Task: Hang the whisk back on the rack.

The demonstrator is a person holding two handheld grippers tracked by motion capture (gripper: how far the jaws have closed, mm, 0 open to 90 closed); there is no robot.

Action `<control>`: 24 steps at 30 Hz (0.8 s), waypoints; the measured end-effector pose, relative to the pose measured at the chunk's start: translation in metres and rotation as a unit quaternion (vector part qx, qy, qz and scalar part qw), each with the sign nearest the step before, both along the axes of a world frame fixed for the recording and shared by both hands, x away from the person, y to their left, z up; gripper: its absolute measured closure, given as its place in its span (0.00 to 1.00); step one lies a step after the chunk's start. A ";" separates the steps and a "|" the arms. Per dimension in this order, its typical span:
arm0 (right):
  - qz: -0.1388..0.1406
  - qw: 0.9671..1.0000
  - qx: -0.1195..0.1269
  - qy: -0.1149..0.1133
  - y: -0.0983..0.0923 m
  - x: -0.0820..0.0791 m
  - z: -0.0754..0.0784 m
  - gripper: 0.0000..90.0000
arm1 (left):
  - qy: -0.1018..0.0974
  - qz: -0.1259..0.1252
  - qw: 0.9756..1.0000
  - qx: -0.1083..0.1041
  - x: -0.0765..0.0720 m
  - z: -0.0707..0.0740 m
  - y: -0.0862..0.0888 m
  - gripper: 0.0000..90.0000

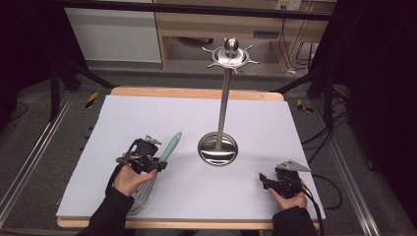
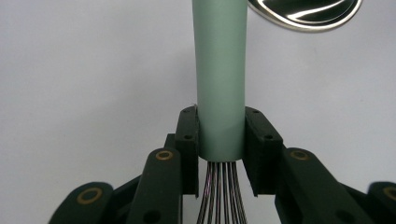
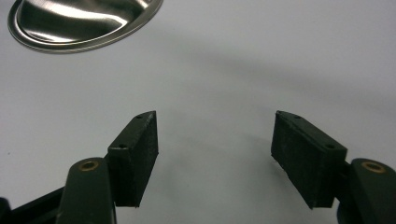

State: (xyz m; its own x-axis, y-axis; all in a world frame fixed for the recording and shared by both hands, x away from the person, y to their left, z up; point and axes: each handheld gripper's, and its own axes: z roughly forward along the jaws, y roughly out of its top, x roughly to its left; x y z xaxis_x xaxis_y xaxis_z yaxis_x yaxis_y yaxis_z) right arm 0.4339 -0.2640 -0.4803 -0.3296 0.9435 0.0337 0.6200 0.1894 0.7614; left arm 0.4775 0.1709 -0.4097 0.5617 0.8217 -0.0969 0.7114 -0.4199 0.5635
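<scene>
We have the whisk at the lower left of the high view, lying on the white table, its green handle aimed up toward the stand in the middle and its wires trailing back under our left hand; the left gripper is clenched on the handle right where the wires begin. To do this step well, we judge it best to keep the squeeze firm, lift straight so the wire end clears the table, and carry the handle tip up toward the spiked ring at the top of the stand without knocking the post. The right gripper rests at the lower right with its jaws standing apart on nothing. The left gripper view gives us what the high view cannot: both pads flat against the handle's sides, wires fanning below. The right gripper view shows bare table between its pads and the stand's shiny base at upper left
</scene>
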 end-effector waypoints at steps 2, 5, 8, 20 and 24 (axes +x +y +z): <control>0.000 1.000 0.000 0.000 0.000 0.000 0.000 0.36 | -0.011 0.000 1.000 -0.010 -0.005 0.004 0.003 0.77; -0.001 1.000 -0.002 0.000 0.000 0.000 0.000 0.36 | -0.034 0.002 0.999 -0.028 -0.014 0.009 0.010 0.77; -0.001 1.000 -0.002 0.000 0.000 0.000 0.000 0.36 | -0.050 -0.001 0.998 -0.034 -0.018 0.012 0.014 0.77; 0.001 1.000 0.002 -0.001 0.000 -0.001 0.001 0.36 | -0.108 0.008 0.992 -0.070 -0.039 0.024 0.026 0.77; 0.002 1.000 -0.001 -0.005 0.000 -0.002 0.002 0.36 | -0.133 0.007 0.987 -0.087 -0.047 0.030 0.028 0.77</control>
State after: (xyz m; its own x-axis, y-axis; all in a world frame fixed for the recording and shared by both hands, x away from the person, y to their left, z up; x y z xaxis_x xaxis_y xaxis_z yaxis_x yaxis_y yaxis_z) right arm 0.4323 -0.2644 -0.4785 -0.3336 0.9423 0.0290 0.6115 0.1929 0.7674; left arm 0.4302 0.1989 -0.3800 0.5754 0.8131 -0.0879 0.5331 -0.2914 0.7943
